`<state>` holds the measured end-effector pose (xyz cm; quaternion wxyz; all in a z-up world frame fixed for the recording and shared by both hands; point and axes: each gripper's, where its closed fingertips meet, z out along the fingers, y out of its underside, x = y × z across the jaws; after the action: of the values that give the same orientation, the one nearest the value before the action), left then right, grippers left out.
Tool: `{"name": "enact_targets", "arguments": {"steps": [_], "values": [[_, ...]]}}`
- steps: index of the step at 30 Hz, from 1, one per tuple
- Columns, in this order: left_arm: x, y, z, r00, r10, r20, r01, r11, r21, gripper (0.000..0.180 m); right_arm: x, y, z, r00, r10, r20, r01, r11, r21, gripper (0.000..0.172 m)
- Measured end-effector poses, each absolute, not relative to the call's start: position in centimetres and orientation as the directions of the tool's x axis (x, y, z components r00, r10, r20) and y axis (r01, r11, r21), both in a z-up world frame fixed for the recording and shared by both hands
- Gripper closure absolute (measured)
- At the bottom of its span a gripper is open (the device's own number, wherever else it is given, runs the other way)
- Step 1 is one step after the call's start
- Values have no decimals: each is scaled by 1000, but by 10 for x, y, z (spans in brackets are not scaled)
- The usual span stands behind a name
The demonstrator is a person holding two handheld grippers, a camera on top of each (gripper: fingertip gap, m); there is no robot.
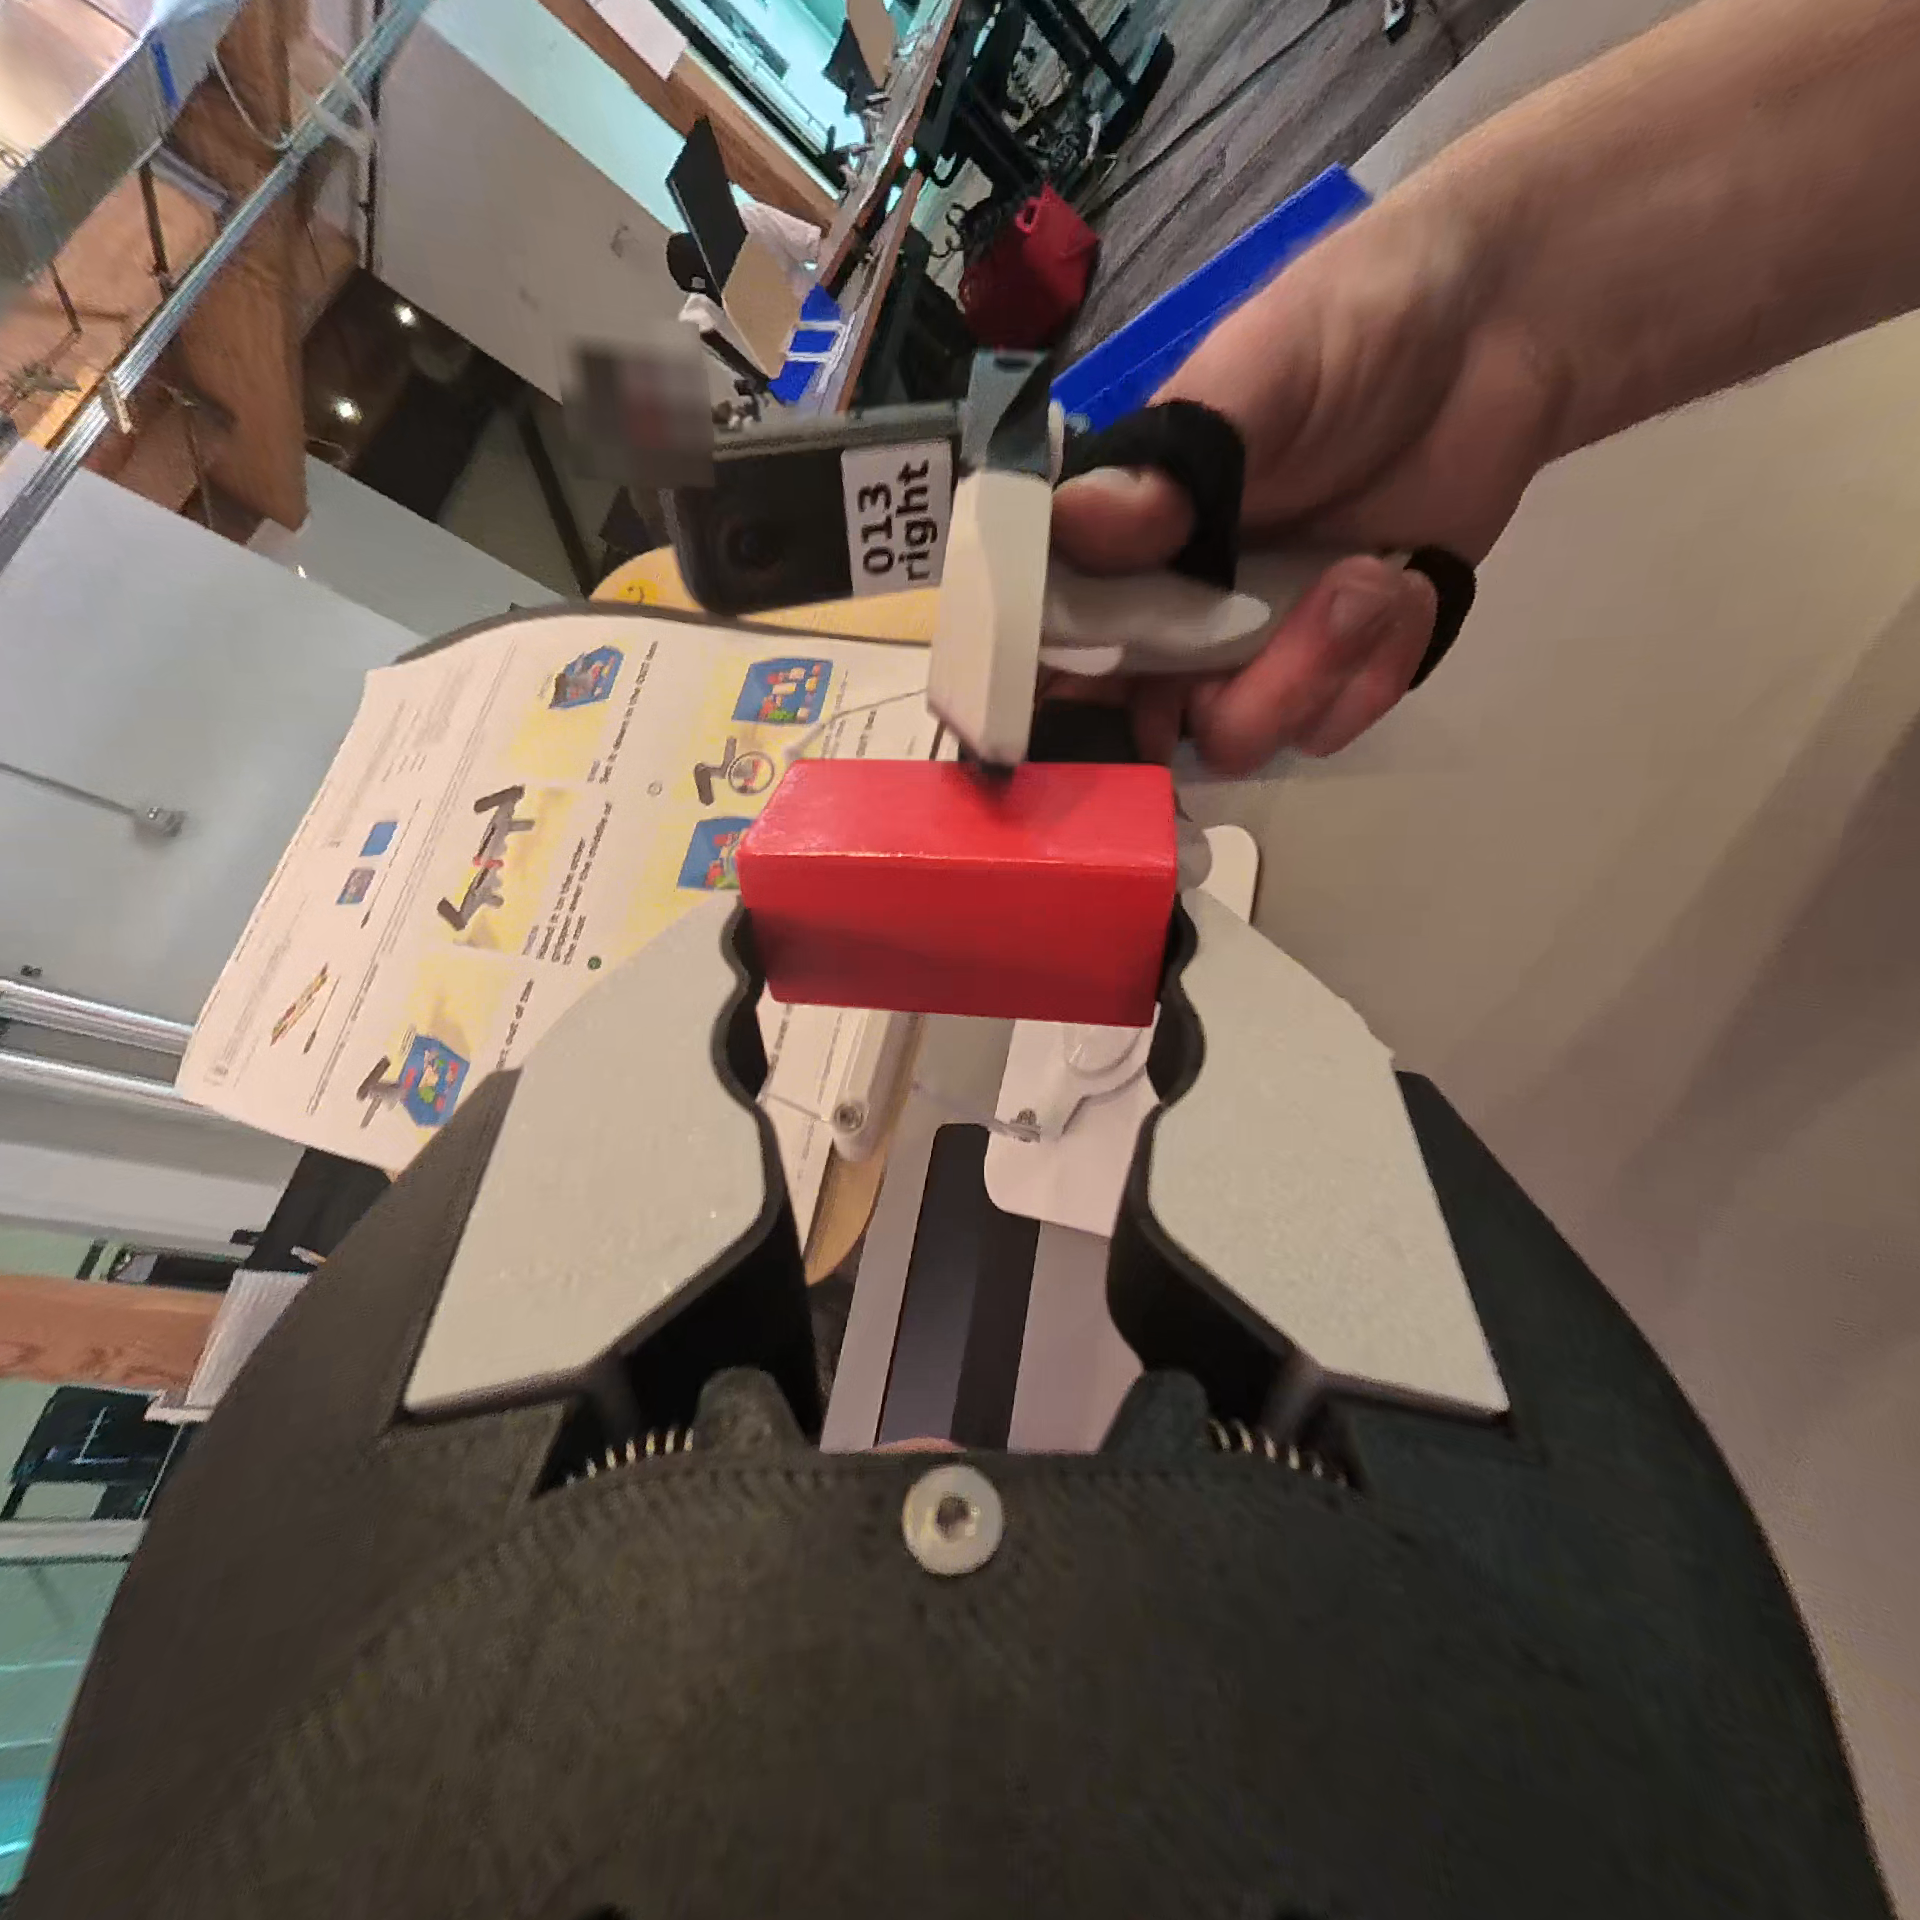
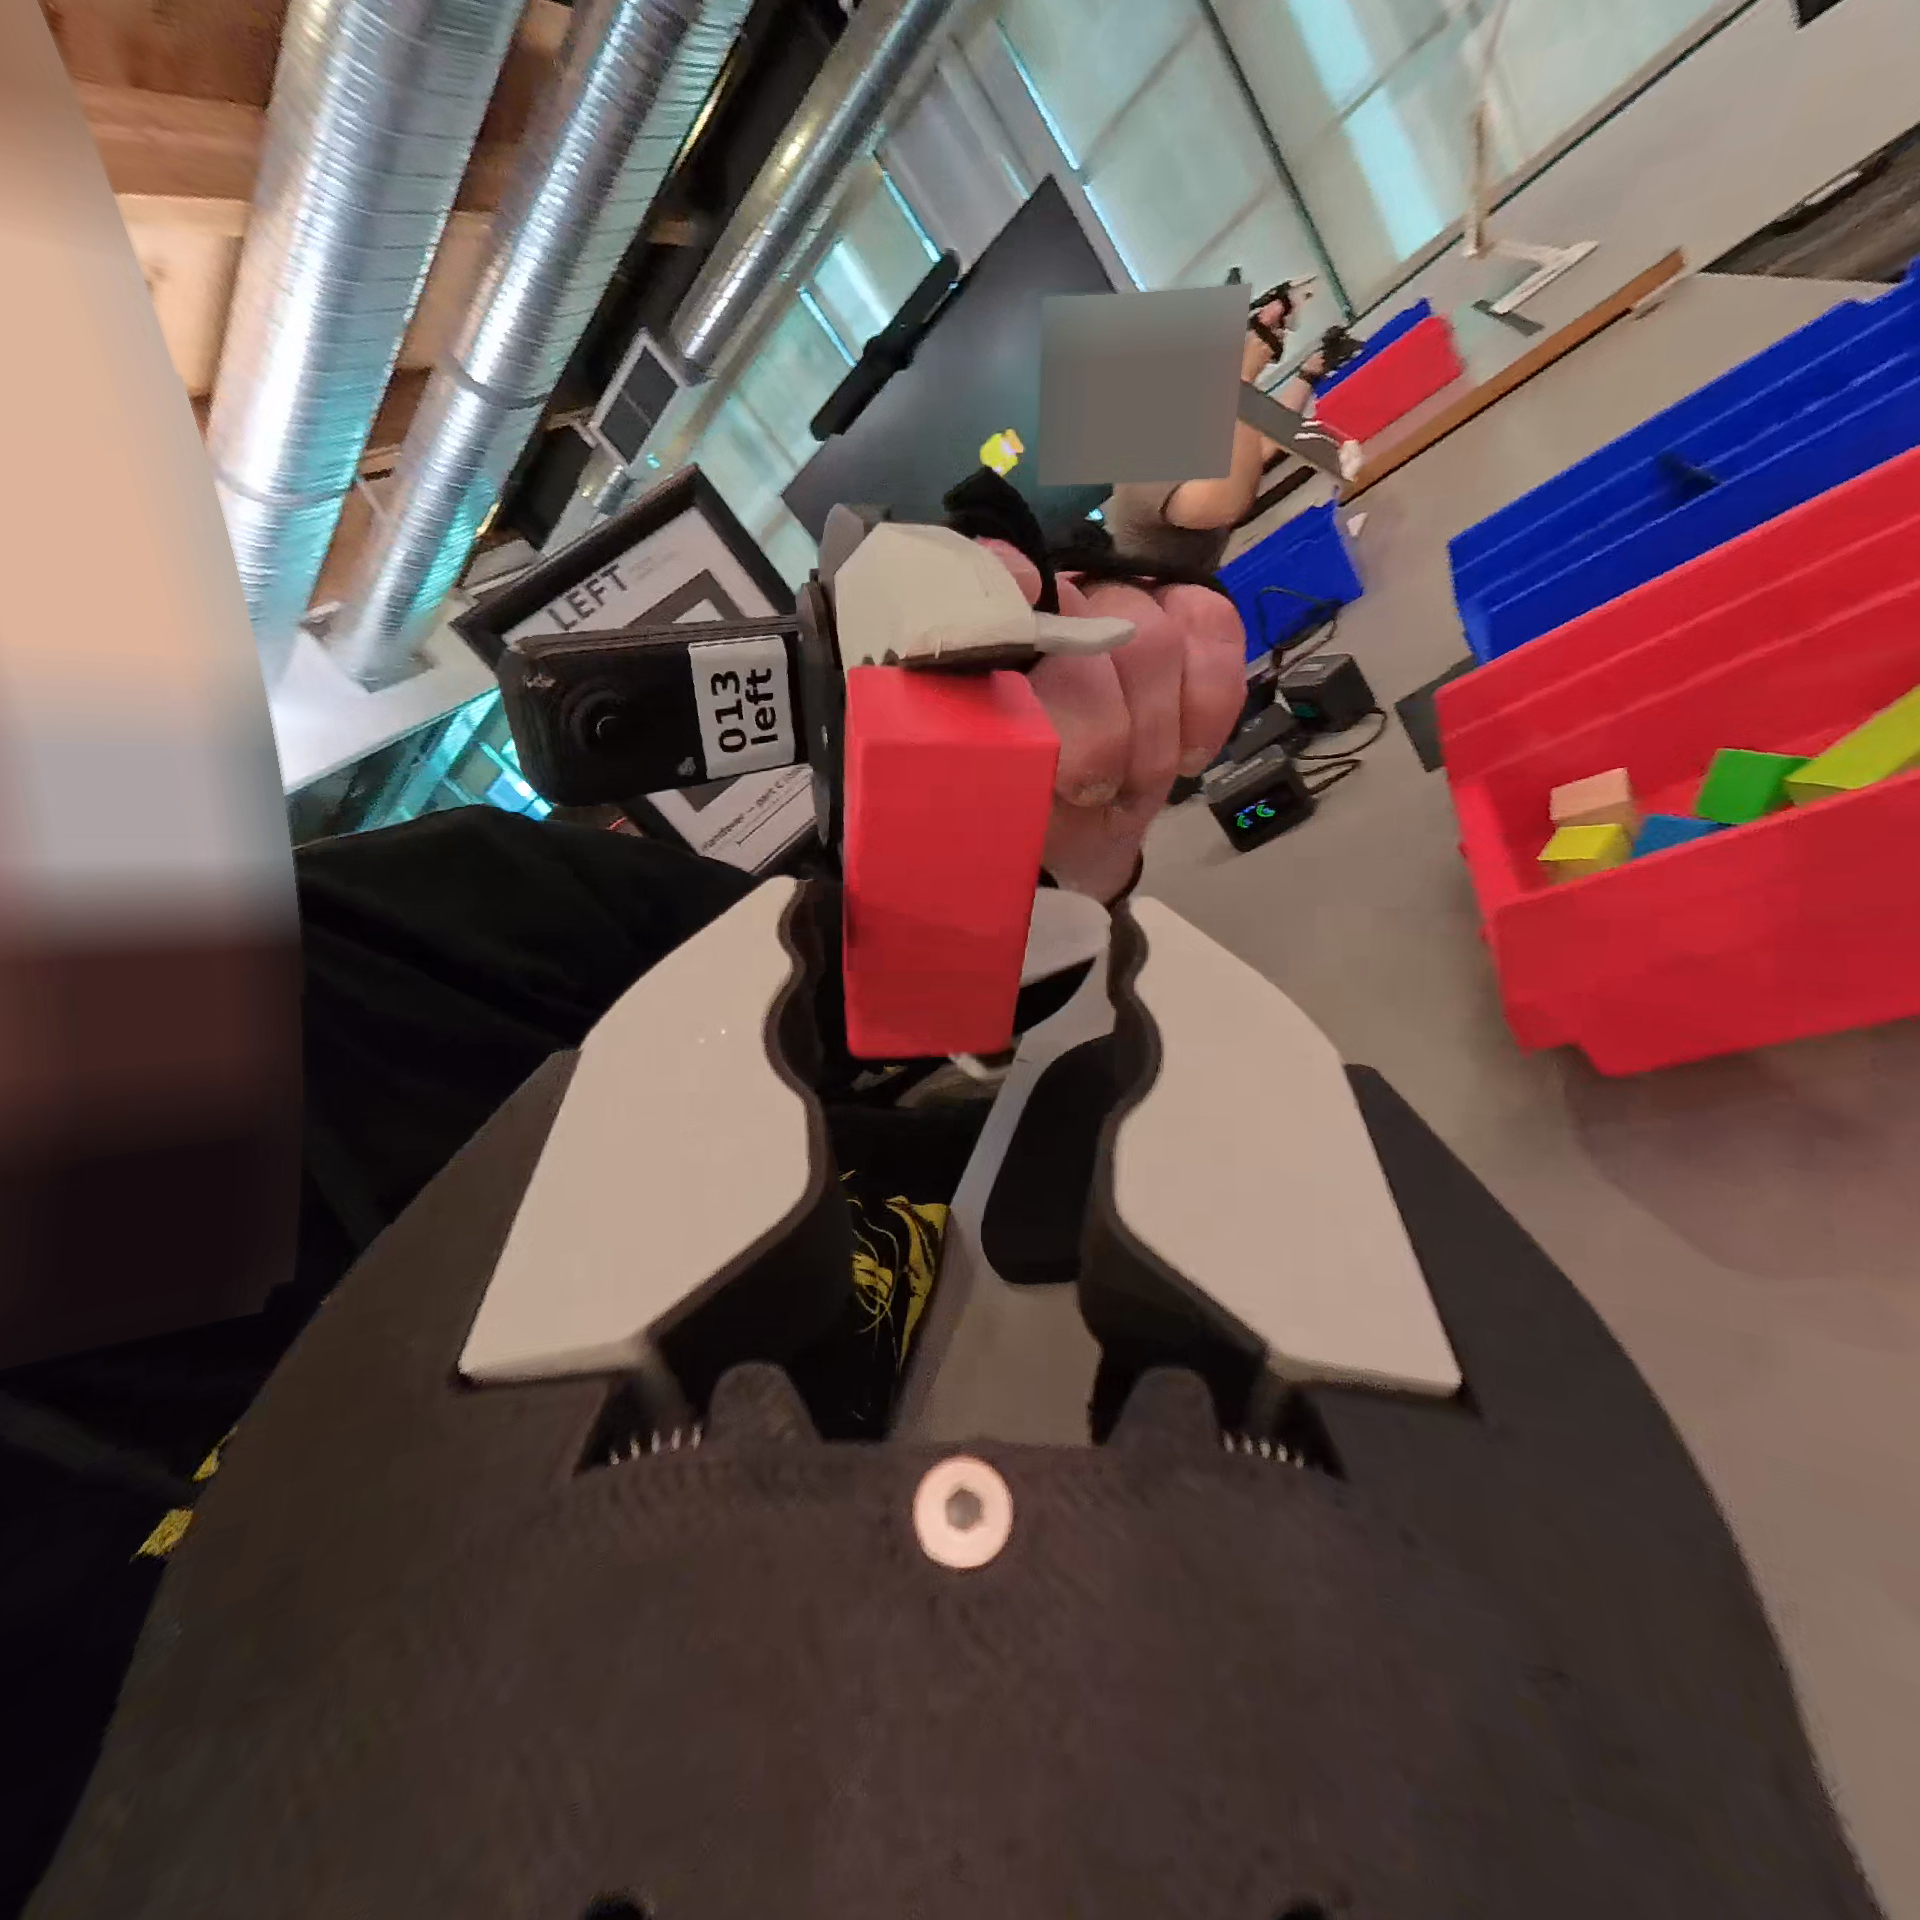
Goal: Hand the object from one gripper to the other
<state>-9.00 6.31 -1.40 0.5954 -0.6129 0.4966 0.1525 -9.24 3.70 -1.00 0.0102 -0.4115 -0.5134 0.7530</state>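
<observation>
Red block [image 1: 956, 894]: it lies crosswise between the fingertips of the left gripper [image 1: 956, 935], one short end against each dark pad, and both pads press on it; the left fingers are closed on the block. The right gripper [image 2: 956, 935] has its fingers on either side of the same block [image 2: 940, 862], across its narrow width. The left wrist view shows one right finger [image 1: 987, 623] meeting the block's upper face at the tip. The right wrist view shows a clear gap between the block and the right-hand pad [image 2: 1127, 966], so the right fingers are parted and do not clamp it. Just beyond the block, a hand [image 1: 1403, 468] grips the right gripper's handle, and another hand [image 2: 1143, 727] grips the left one. Behind the left fingers, to their left, lies a printed sheet [image 1: 499, 831]. To the right of the right fingers, well apart on the grey table [image 2: 1351, 1143], stands a red bin [image 2: 1662, 956] holding coloured blocks [image 2: 1745, 784], with a blue bin [image 2: 1683, 499] beyond it.
</observation>
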Motion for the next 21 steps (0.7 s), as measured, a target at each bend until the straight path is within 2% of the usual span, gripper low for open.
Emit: {"name": "enact_targets", "arguments": {"steps": [3, 9, 11, 12, 13, 15, 16, 17, 19, 21], "values": [[-83, 65, -15, 442, -418, -794, -801, 215, -559, 108, -88, 31, -7, -696, 410, -589, 400, -460, -793, 139], [-81, 68, -14, 436, -393, -809, -806, 230, -546, 108, -86, 35, -7, -690, 454, -564, 384, -430, -817, 139], [-81, 66, -6, 467, -384, -797, -782, 242, -575, 106, -81, 43, -3, -668, 516, -536, 365, -401, -840, 139], [-82, 64, 0, 483, -372, -793, -765, 260, -589, 108, -75, 50, 1, -653, 553, -517, 350, -385, -854, 139], [-85, 61, 4, 499, -376, -781, -750, 264, -606, 119, -68, 62, 5, -621, 607, -495, 336, -364, -869, 139], [-98, 58, 13, 543, -365, -756, -730, 241, -640, 151, -50, 103, 8, -465, 786, -407, 310, -286, -907, 139], [-106, 56, 18, 564, -345, -750, -718, 245, -652, 170, -37, 131, 5, -344, 870, -353, 321, -244, -915, 138], [-112, 53, 23, 588, -335, -736, -697, 252, -671, 180, -21, 165, -2, -193, 936, -294, 357, -212, -910, 139], [-124, 52, 26, 635, -330, -698, -660, 238, -713, 180, 25, 239, -26, 150, 978, -142, 484, -198, -852, 139], [-134, 54, 18, 650, -326, -686, -664, 195, -722, 180, 80, 300, -57, 391, 920, -19, 615, -277, -738, 139]]}}
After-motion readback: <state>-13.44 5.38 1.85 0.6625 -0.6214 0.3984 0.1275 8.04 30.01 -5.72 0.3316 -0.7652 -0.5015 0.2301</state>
